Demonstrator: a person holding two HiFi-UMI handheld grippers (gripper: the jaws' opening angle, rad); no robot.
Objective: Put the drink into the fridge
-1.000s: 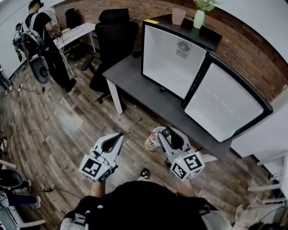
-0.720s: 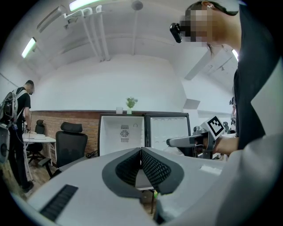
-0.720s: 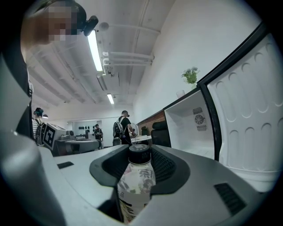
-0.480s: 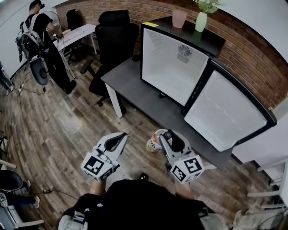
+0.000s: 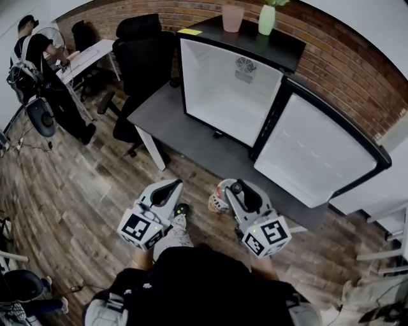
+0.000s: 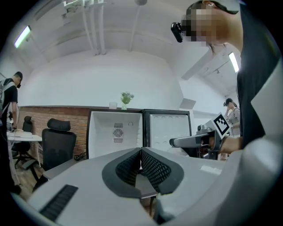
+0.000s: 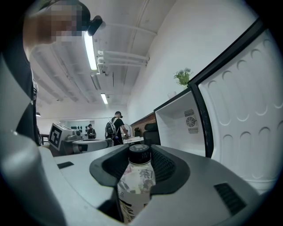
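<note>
The right tongs grip a black-capped drink bottle with a white patterned label, cap up between their pads. The left tongs, alongside, are closed and empty. Beyond stands an open, white-lined black fridge on the dark table.

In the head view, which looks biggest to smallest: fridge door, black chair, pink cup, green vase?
1. fridge door
2. black chair
3. pink cup and green vase: too alike to rank.
</note>
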